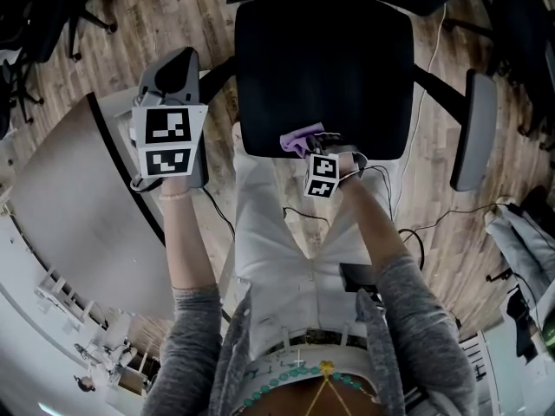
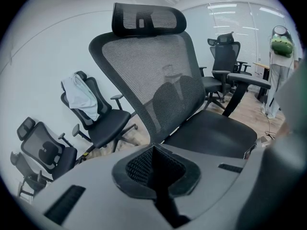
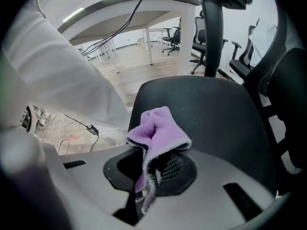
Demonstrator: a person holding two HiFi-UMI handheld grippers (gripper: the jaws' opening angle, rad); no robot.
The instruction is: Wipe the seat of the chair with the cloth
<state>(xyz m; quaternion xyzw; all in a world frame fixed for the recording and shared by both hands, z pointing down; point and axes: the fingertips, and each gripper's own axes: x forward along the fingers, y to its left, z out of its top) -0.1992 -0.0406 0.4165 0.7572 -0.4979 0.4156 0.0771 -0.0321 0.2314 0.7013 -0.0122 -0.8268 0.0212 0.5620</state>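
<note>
The black chair seat [image 1: 325, 68] lies ahead of me in the head view. My right gripper [image 1: 317, 150] is at the seat's front edge, shut on a purple cloth [image 1: 301, 139]. In the right gripper view the cloth [image 3: 158, 133] bunches up out of the closed jaws of the right gripper [image 3: 152, 169], just over the near part of the seat [image 3: 206, 109]. My left gripper [image 1: 169, 115] hangs over the chair's left armrest [image 1: 178, 72], off the seat. In its own view the left gripper [image 2: 154, 152] is shut with nothing in it, facing the mesh backrest [image 2: 153, 75] and the seat [image 2: 213, 133].
The right armrest [image 1: 475, 128] stands out at the seat's right. A grey desk [image 1: 78, 198] curves along my left. Cables [image 1: 434, 224] trail over the wooden floor. My legs in white trousers [image 1: 286, 232] are against the seat's front. Other office chairs [image 2: 96, 119] stand behind.
</note>
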